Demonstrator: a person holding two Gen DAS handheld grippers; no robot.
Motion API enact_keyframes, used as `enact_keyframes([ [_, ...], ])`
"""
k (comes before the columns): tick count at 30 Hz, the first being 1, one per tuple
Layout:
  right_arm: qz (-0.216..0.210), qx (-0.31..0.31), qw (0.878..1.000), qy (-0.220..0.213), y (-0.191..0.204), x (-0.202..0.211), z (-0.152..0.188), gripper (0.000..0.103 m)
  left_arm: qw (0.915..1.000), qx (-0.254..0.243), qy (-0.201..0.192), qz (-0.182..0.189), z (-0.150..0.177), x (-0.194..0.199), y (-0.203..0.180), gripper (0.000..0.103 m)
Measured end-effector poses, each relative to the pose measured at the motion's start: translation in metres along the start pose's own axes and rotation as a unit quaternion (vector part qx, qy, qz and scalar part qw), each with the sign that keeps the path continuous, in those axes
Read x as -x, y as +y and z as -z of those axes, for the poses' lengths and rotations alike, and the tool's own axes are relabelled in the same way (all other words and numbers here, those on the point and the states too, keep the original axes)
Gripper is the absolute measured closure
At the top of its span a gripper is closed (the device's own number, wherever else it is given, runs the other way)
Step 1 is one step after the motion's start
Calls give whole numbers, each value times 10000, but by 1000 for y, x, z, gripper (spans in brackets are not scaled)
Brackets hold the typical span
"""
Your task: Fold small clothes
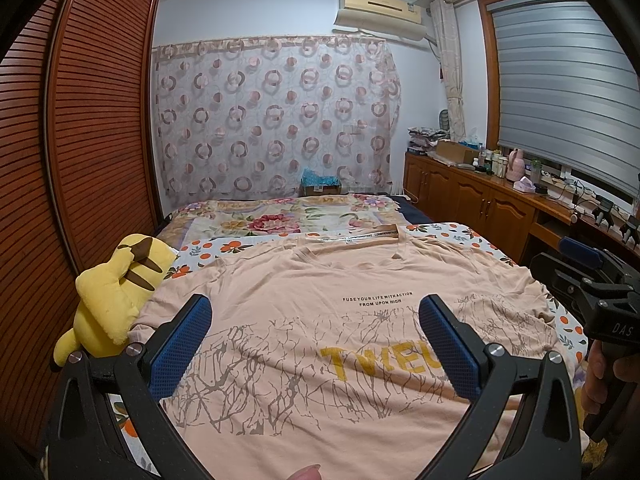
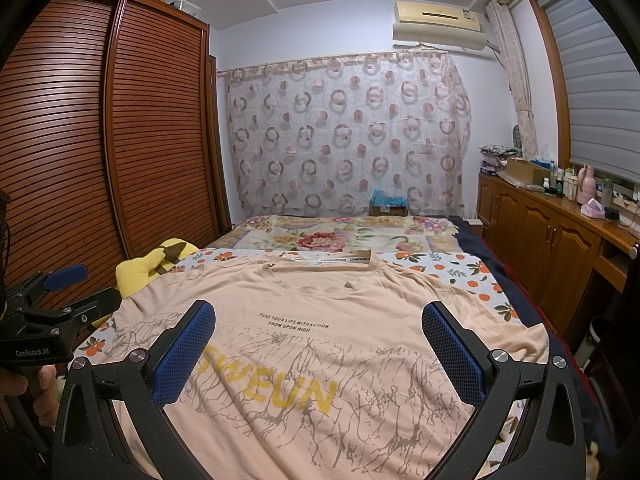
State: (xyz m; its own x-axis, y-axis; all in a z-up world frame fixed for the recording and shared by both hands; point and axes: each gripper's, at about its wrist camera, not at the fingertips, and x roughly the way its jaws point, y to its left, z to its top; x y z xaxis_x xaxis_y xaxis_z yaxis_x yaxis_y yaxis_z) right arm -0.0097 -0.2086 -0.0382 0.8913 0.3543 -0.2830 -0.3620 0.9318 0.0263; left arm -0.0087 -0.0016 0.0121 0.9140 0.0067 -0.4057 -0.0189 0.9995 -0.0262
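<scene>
Left gripper [image 1: 316,336], seen from its own wrist camera, hangs with its blue pads spread wide and nothing between them, poised over the lower front of the peach T-shirt [image 1: 360,280]. That shirt is my landmark. It lies face up and smoothed flat on the orange-print sheet [image 1: 224,246], collar pointing away, probably so that both sides can be reached for a first fold. Beside the shirt's left sleeve sits a yellow plush toy [image 1: 108,300], touching the fabric edge. Off the shirt's right edge the right gripper [image 1: 584,268] is held in a hand [image 1: 596,376]; from here I cannot tell how its jaws stand. Its body reads "DAS". Print on the chest reads "FUSE YOUR LIFE WITH ACTION / FROM UPON HIGH"; below it are yellow letters, partly hidden.

Right wrist view: the right gripper [image 2: 318,344] is likewise spread and empty above the T-shirt [image 2: 340,300], which covers the near part of the sheet [image 2: 460,268]. Yellow lettering shows "WEUN" past the left pad. The collar band carries small repeated text, too fine to read surely. Off the shirt's left edge, the left gripper [image 2: 60,292] bears "GenRobot.AI", with the plush toy [image 2: 160,264] just beyond it.
</scene>
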Motion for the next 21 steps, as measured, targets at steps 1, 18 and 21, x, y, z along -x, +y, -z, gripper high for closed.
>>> enact_keyframes([
  [1,-6,2,10000,2,0,0,0,0,10000,3,3,1,0,0,0,0],
  [18,-286,-26,9994,206,2,-12,3,0,9993,186,330,-69,10,-21,28,0],
  [21,-328,57,9987,384,3,-25,7,0,9985,241,456,-185,15,-32,46,0],
])
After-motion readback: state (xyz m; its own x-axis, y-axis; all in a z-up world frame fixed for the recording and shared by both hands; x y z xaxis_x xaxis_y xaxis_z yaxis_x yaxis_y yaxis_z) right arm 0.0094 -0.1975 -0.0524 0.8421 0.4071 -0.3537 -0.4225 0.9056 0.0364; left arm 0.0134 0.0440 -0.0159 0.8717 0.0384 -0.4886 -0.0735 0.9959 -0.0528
